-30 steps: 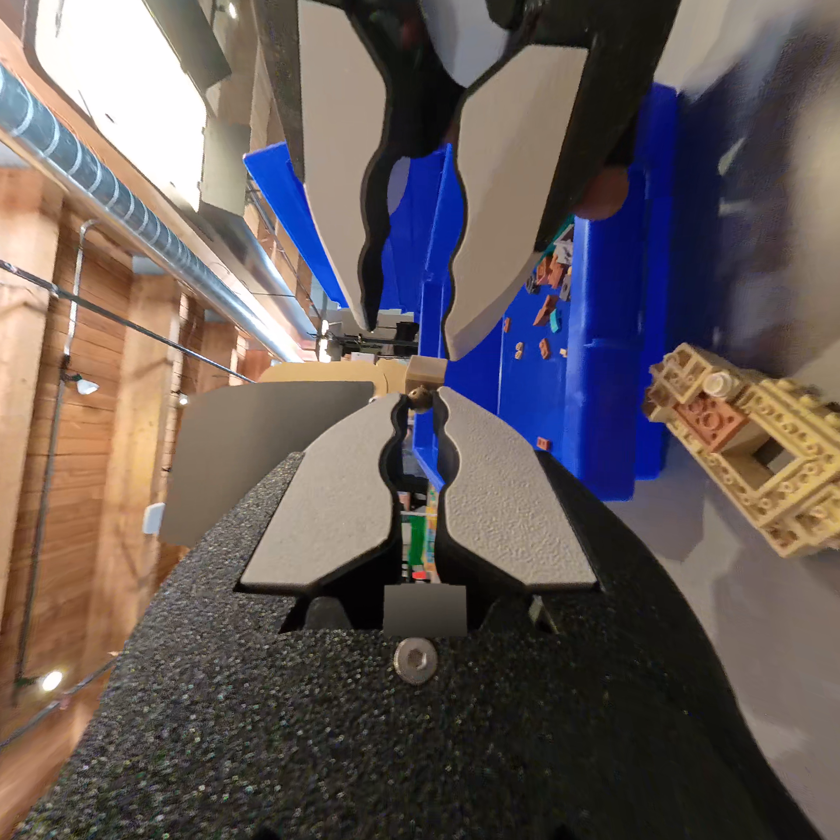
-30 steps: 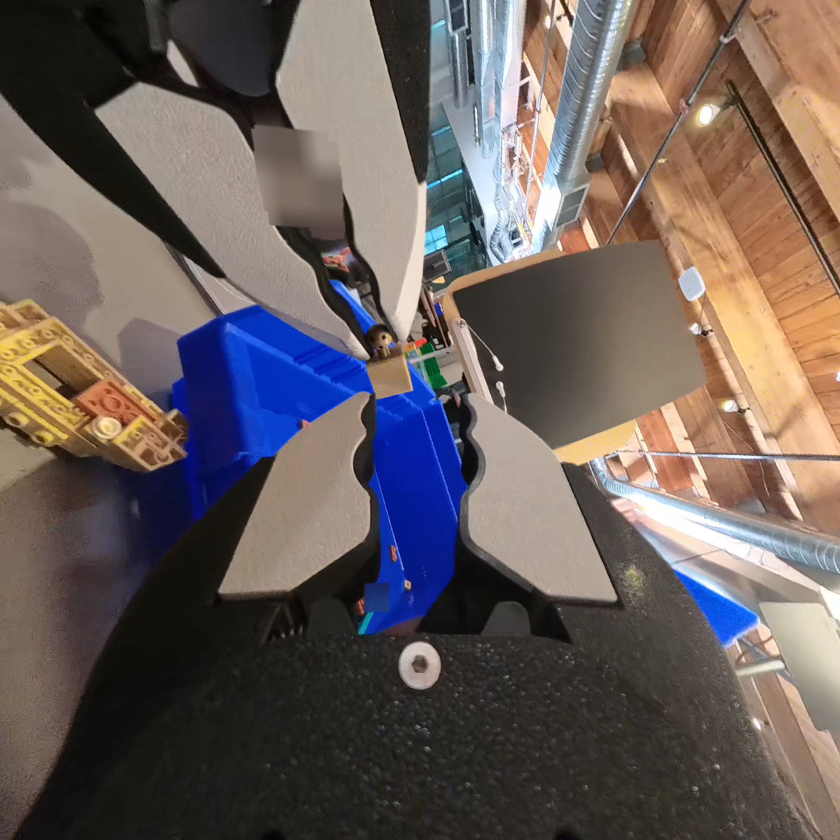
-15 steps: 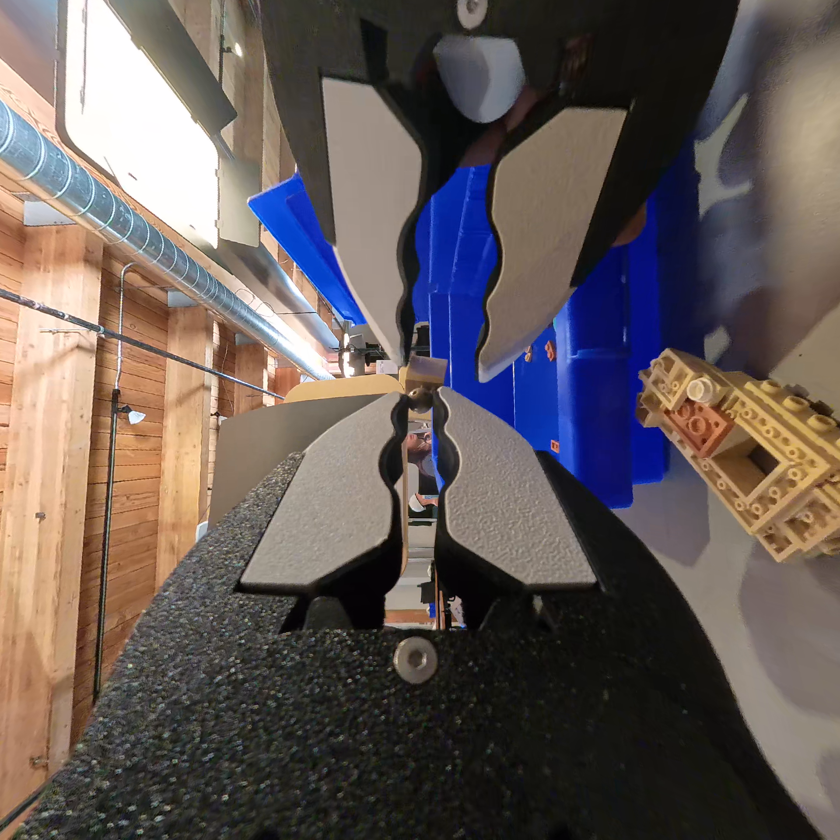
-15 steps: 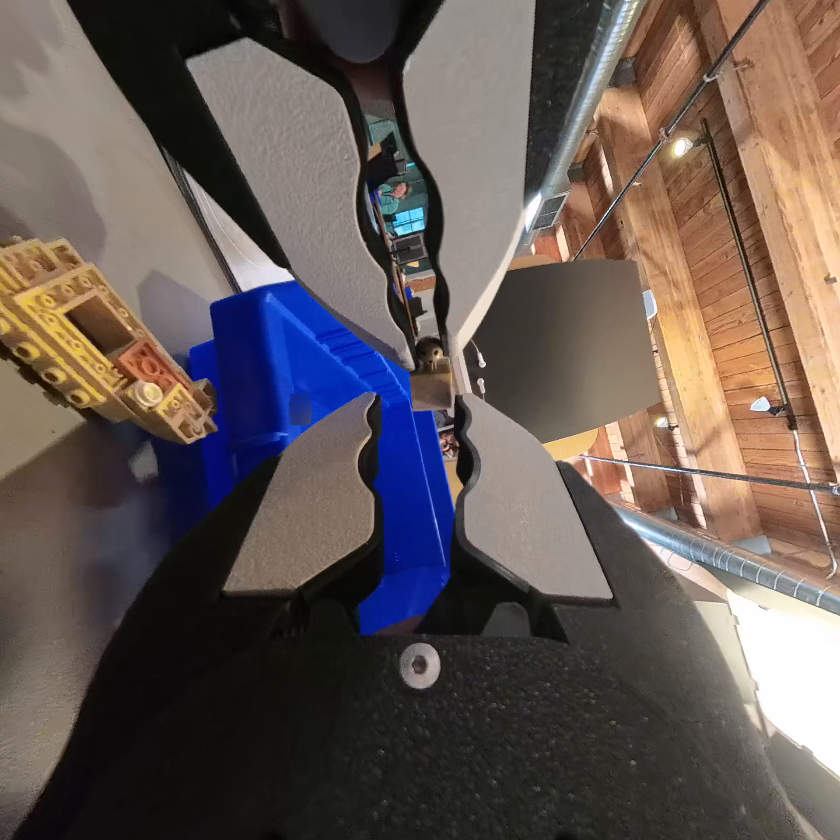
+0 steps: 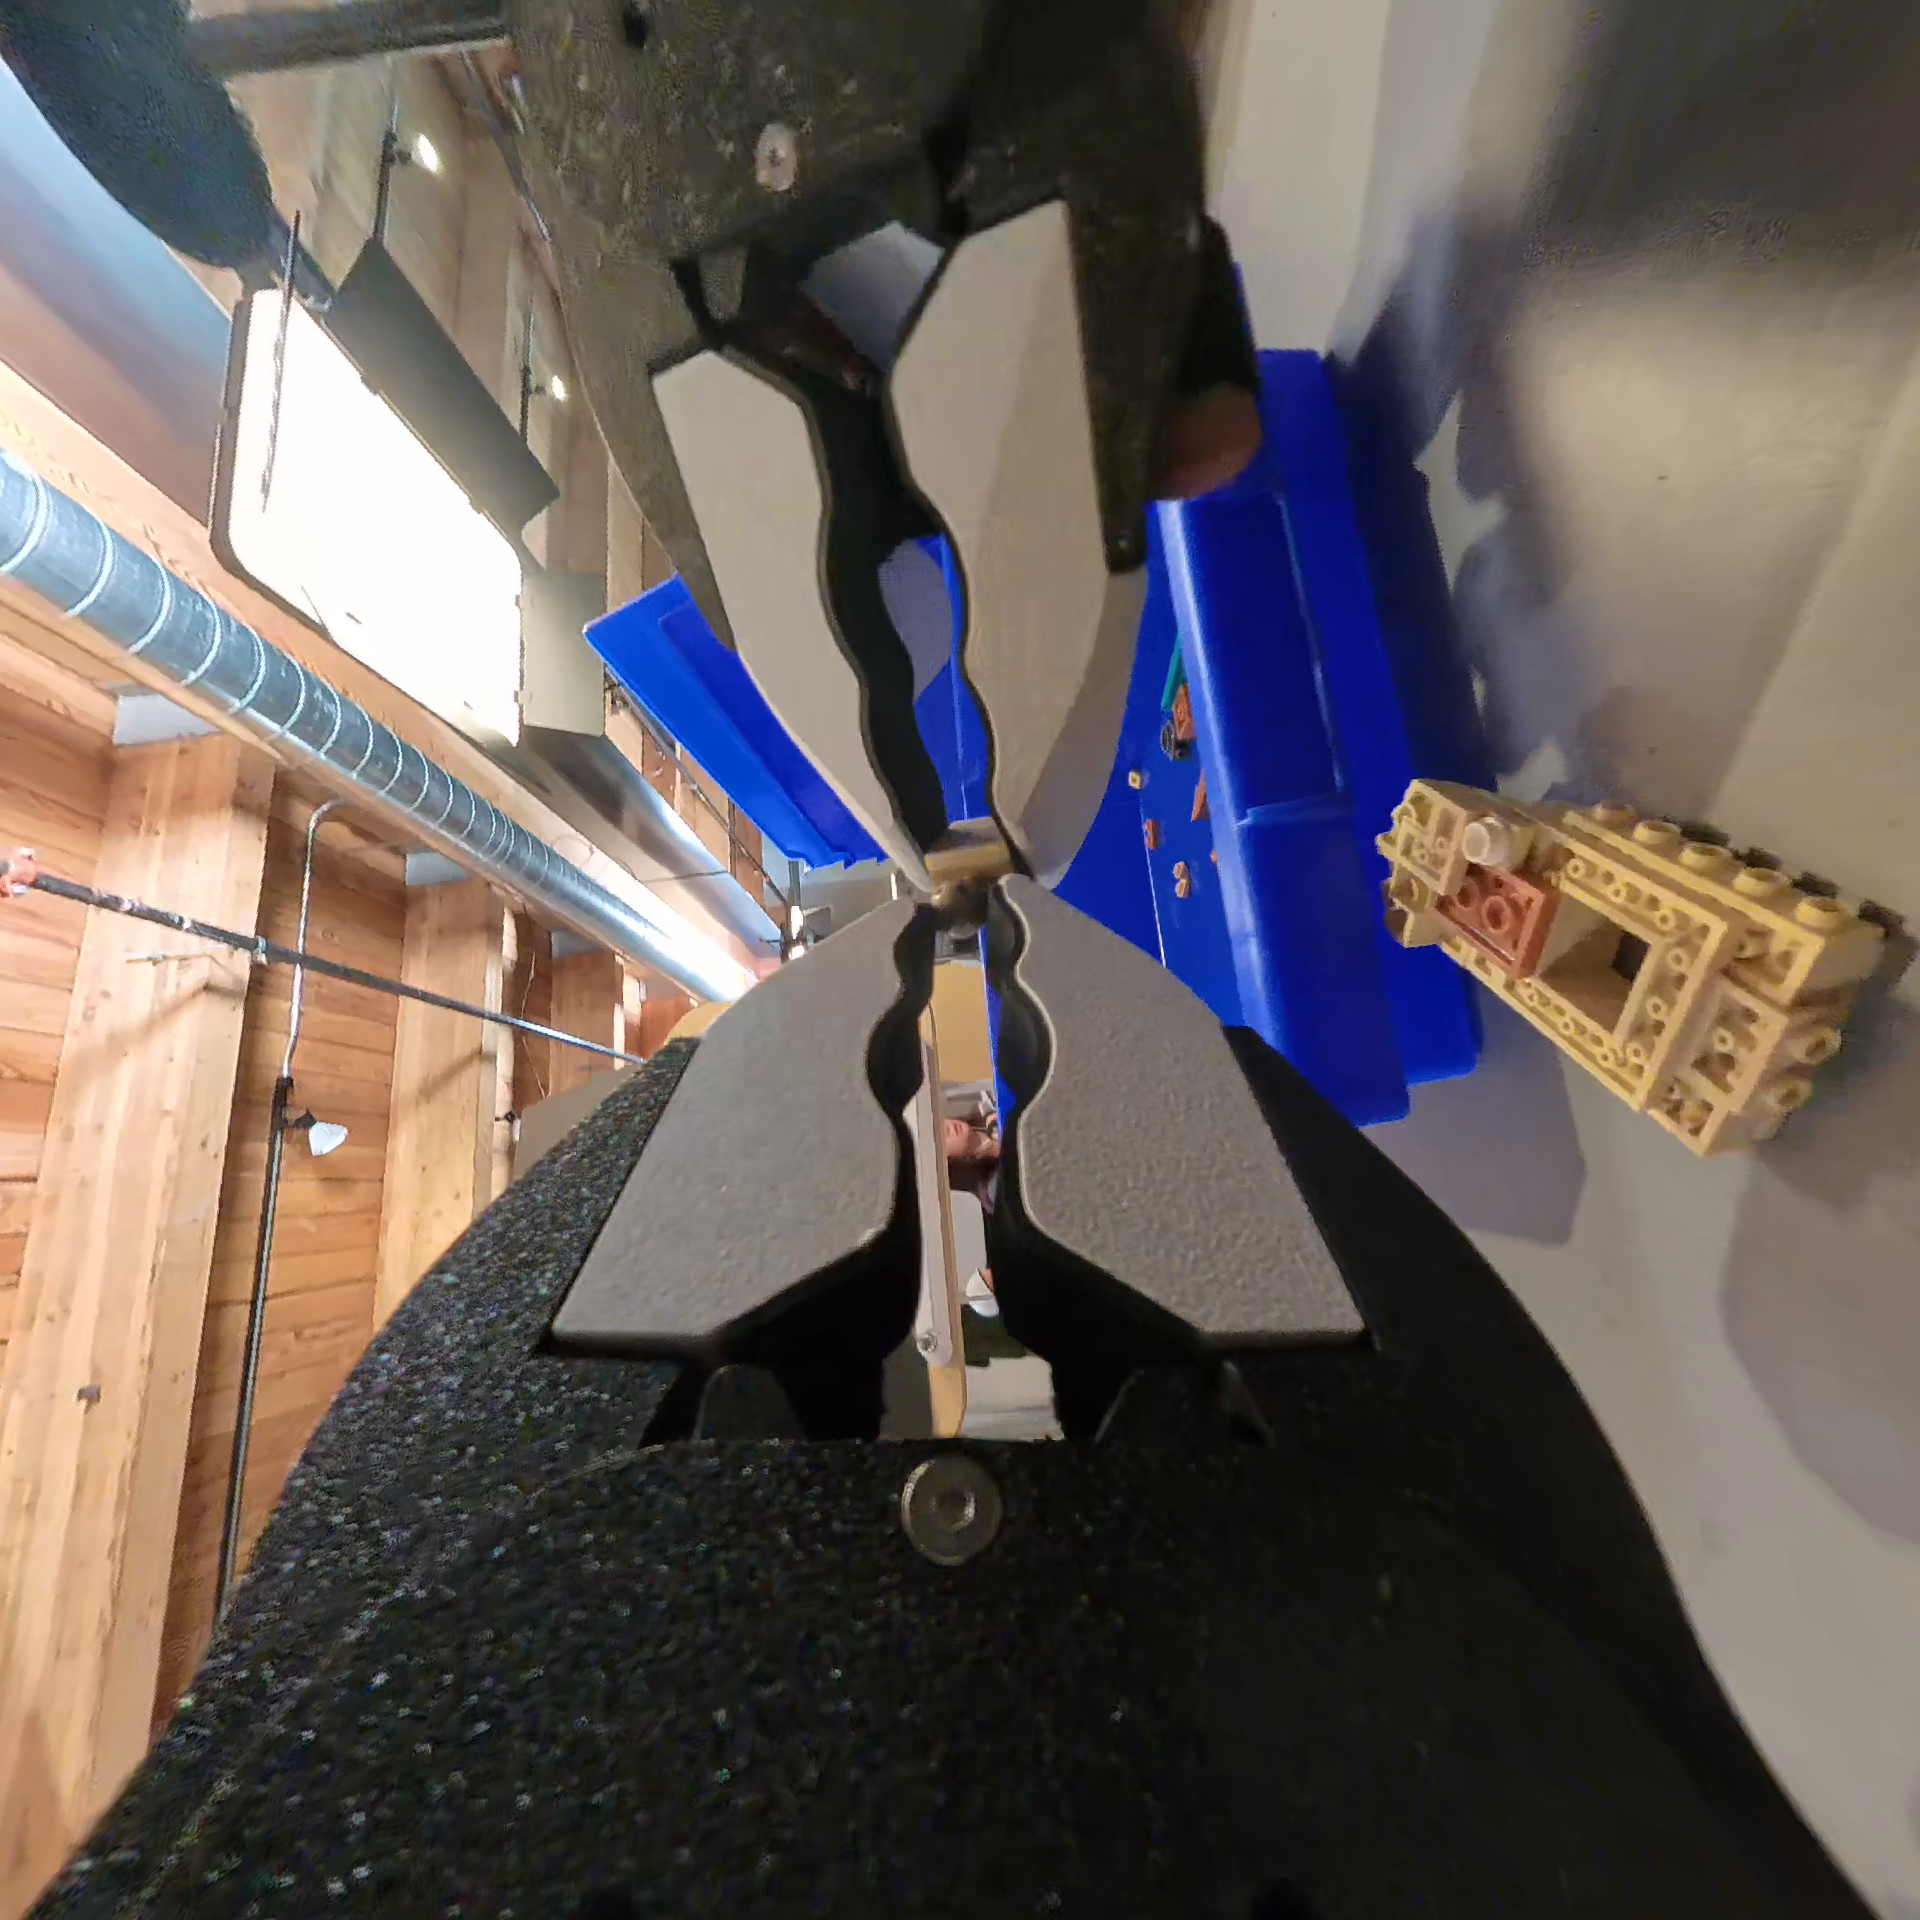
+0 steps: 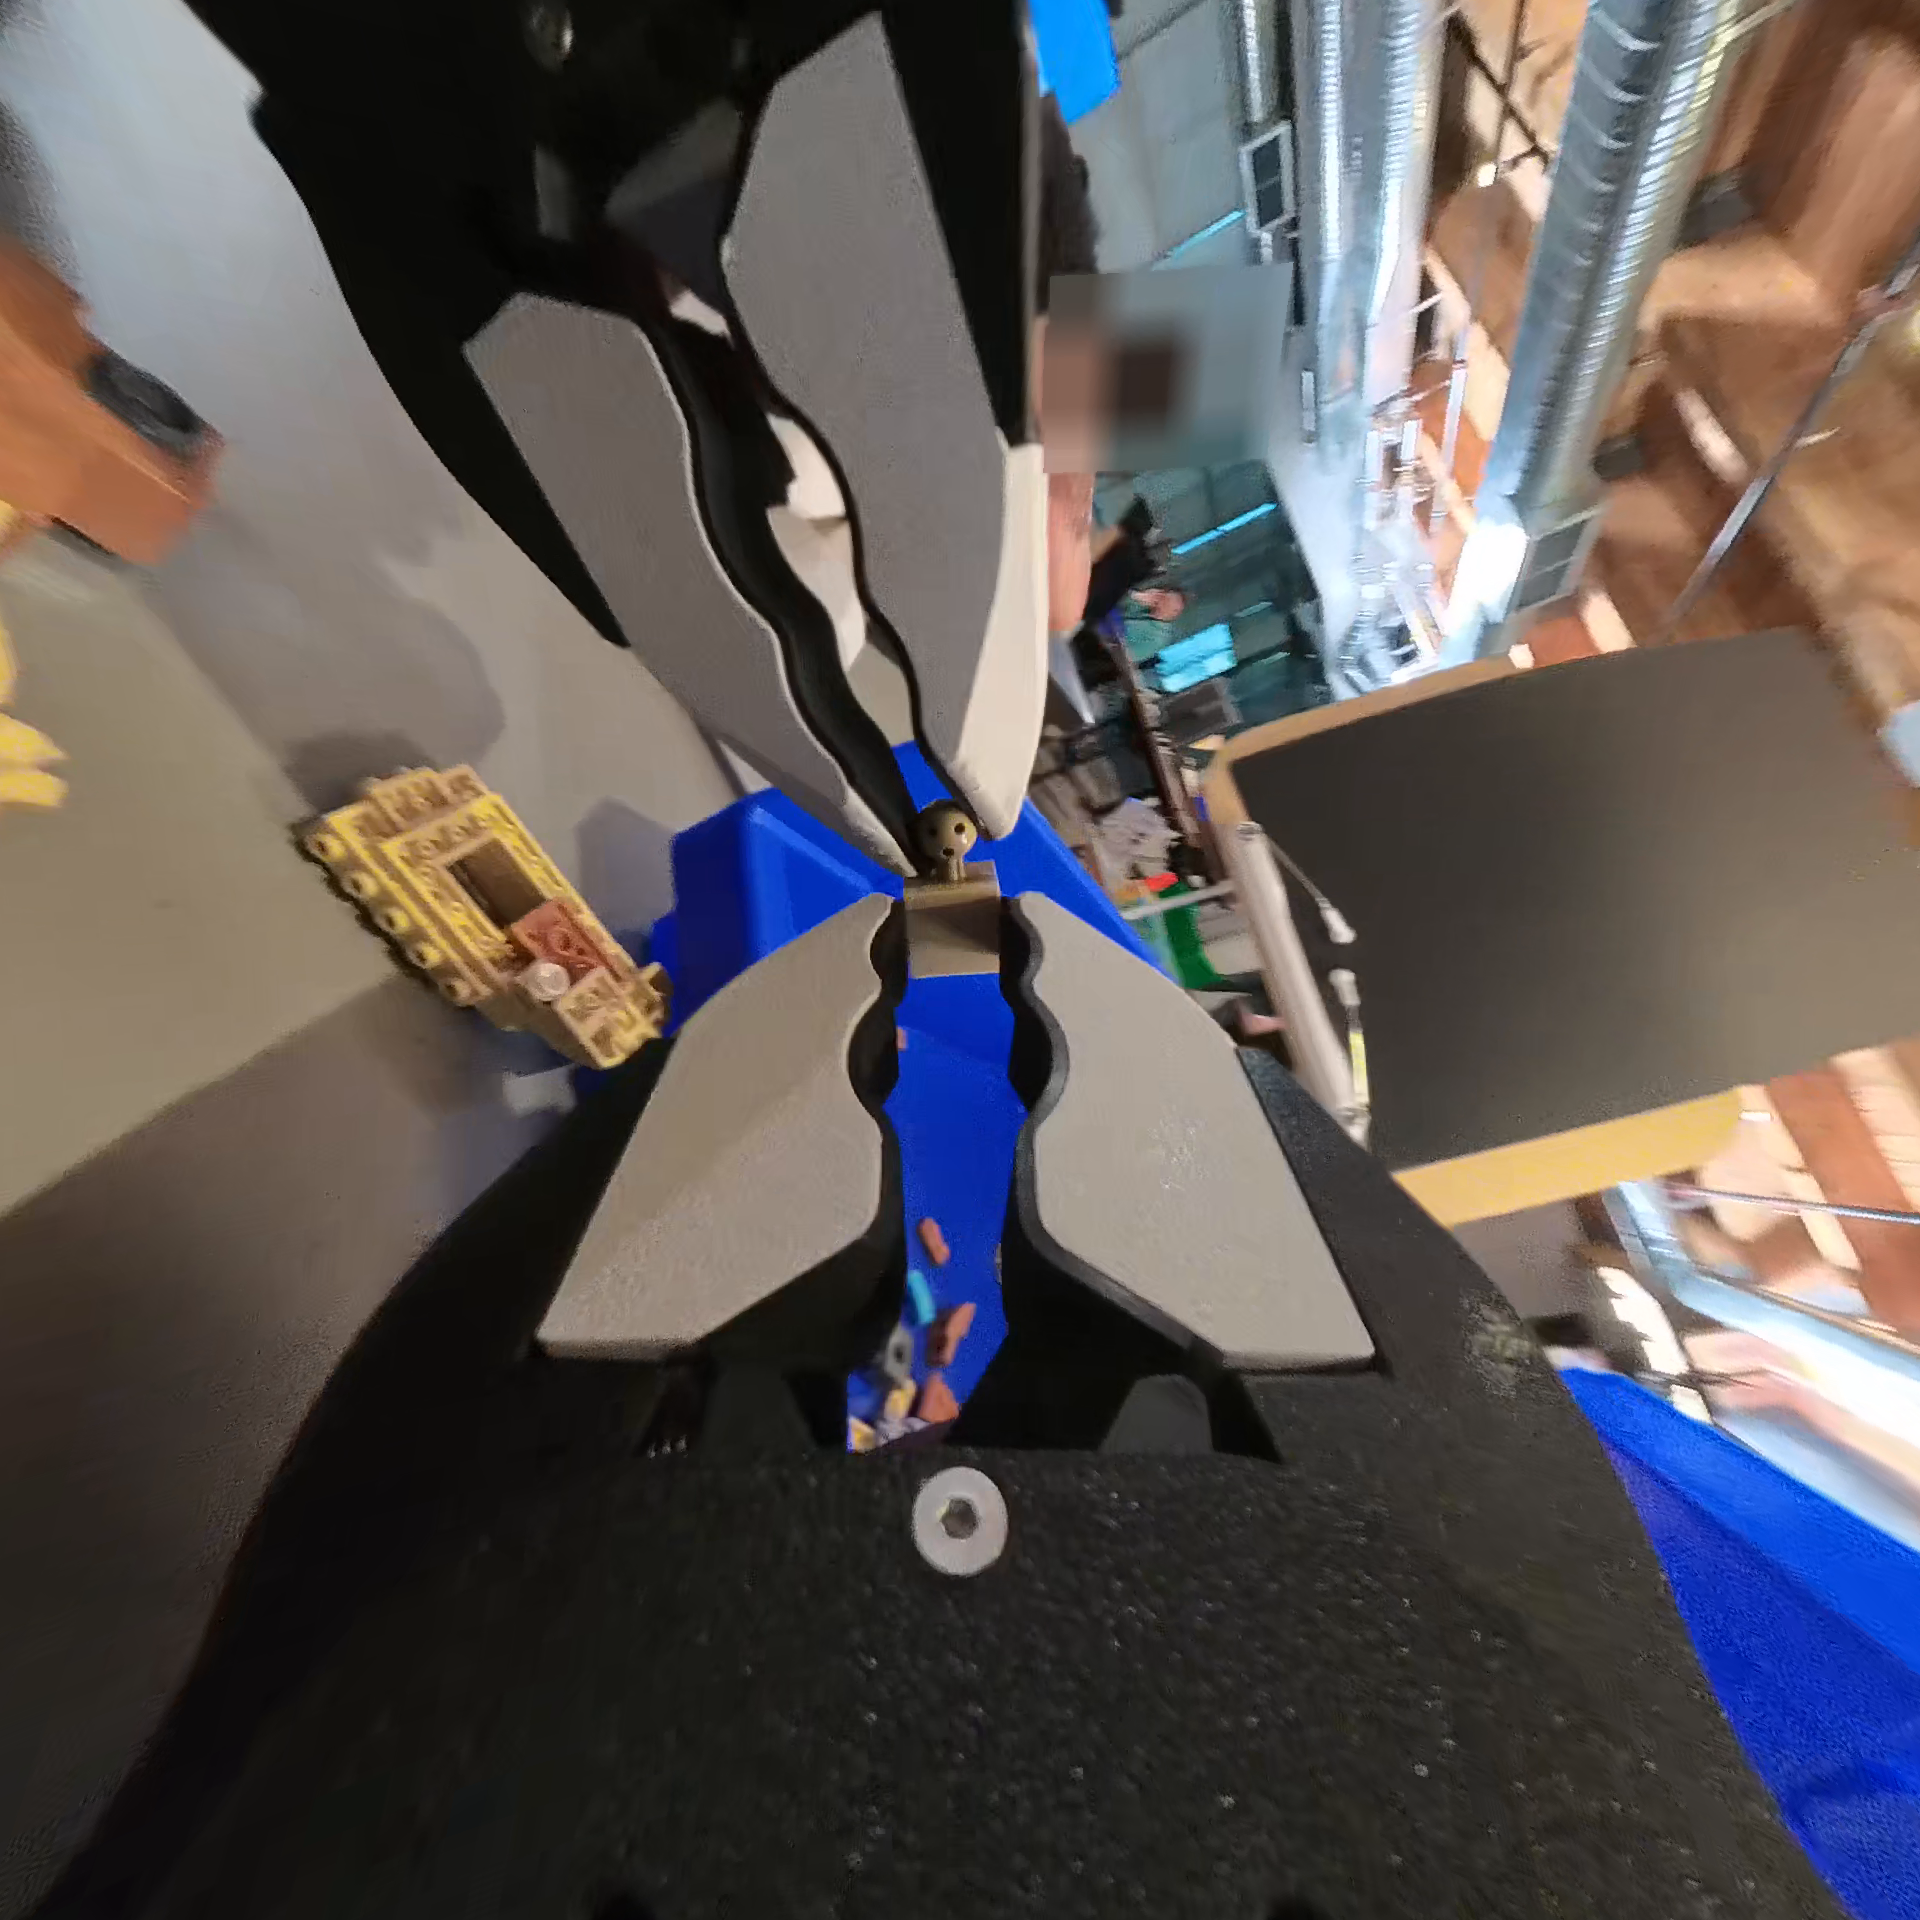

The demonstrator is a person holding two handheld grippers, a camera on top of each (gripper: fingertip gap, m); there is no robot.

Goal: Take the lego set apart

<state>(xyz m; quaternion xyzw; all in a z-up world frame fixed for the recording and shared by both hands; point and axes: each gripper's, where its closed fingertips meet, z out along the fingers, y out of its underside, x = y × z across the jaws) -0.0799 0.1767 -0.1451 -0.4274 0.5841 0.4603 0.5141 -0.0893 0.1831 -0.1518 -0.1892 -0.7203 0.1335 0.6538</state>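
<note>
My two grippers meet tip to tip in the air on one small tan piece. My left gripper [image 5: 961, 906] is shut on its round ball-shaped head [image 5: 958, 896]. The tan block [image 5: 966, 860] joined to that head sits between the tips of my right gripper [image 5: 961, 847], which reaches in from above. In the right wrist view my right gripper [image 6: 951, 920] is shut on the tan block [image 6: 951, 940], with both pads against its sides. The ball head [image 6: 943, 831] sits between the tips of the left gripper [image 6: 945, 826] above it.
A blue bin [image 5: 1320, 831] holding several small loose bricks stands on the grey table [image 5: 1714, 416]; it also shows in the right wrist view [image 6: 769, 862]. A tan brick assembly [image 5: 1621, 956] with a reddish brick lies beside the bin [image 6: 478, 914]. A black board [image 6: 1558, 883] stands behind. The grippers are tip to tip, or close to it.
My right gripper's fingers have closed from wide apart onto the tan block. My left gripper has kept its hold on the ball head. Both grippers have shifted together a little.
</note>
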